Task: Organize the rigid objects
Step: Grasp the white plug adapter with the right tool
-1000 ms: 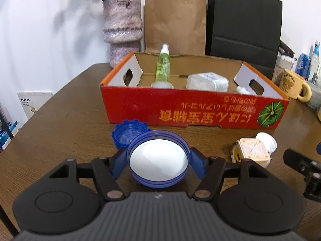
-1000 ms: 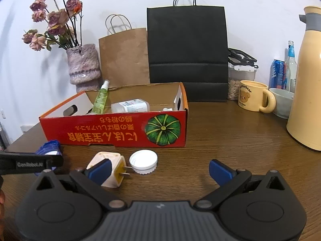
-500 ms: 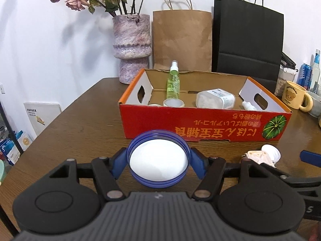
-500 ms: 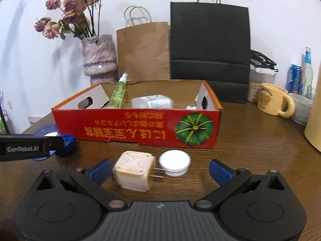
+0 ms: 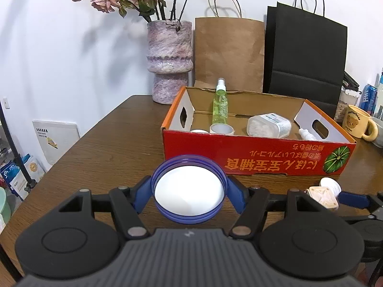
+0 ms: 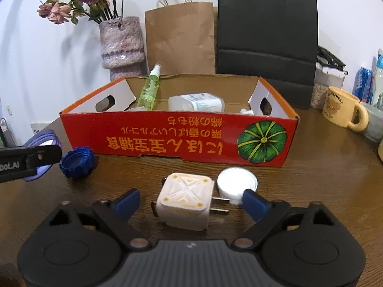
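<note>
Now the right gripper point(image 6: 189, 203) is closing around the cream plug adapter point(image 6: 185, 202) on the table point(image 6: 323, 167); it should stay square. Left gripper point(image 5: 189, 193) clamps the blue jar point(image 5: 189, 190).

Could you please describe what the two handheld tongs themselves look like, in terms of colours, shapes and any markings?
Both tongs look alike: the left tongs and right tongs each have a matte black body with a ribbed grey centre panel, two round black housings at the sides, angular black linkage arms with small metal pivot pins, and blue finger pads. White lettering shows on the side of the left finger, only partly legible. No sleeves or cables are visible.
</note>
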Action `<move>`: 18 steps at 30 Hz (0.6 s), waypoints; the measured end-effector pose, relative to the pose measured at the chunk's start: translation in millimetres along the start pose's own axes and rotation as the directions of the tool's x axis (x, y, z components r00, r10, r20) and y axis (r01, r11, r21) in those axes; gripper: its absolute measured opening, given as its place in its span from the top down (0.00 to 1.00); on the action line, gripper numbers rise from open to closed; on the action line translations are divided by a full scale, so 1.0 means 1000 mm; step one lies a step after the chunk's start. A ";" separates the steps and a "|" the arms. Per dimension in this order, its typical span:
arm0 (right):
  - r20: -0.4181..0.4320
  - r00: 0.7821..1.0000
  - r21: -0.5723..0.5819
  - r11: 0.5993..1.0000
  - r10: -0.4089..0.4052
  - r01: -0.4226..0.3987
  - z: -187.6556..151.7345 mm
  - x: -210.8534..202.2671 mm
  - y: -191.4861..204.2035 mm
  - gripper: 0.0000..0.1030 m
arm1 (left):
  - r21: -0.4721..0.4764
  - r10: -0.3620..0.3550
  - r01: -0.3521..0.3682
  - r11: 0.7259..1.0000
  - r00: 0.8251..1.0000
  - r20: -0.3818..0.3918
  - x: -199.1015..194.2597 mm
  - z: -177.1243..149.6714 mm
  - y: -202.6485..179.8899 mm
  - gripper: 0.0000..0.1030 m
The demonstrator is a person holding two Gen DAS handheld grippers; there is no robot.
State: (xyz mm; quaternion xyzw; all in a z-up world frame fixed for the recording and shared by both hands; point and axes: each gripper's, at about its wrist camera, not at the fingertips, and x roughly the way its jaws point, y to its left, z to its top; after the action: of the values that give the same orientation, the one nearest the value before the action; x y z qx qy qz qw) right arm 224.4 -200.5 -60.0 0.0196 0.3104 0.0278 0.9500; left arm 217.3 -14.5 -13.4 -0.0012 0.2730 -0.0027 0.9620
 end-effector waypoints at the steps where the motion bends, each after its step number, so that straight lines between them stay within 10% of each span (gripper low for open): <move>1: -0.008 1.000 0.002 1.000 0.002 -0.002 0.000 0.001 0.001 0.22 | 0.000 0.001 -0.001 1.000 1.000 0.001 0.000 0.000 0.000 0.34; 4: -0.018 1.000 0.007 1.000 0.004 -0.004 0.000 0.003 0.001 0.34 | 0.001 0.001 -0.001 1.000 1.000 0.003 0.000 0.000 0.001 0.34; 18: 0.037 0.999 0.009 1.000 0.016 -0.016 -0.001 -0.009 0.000 0.35 | -0.001 -0.002 0.002 1.000 1.000 0.011 -0.002 0.000 0.001 0.34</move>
State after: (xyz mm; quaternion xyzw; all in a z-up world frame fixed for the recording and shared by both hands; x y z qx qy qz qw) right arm 216.5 -200.8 -55.2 0.0271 0.2930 0.0337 0.9551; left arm 215.6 -13.2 -12.7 -0.0019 0.2679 -0.0037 0.9634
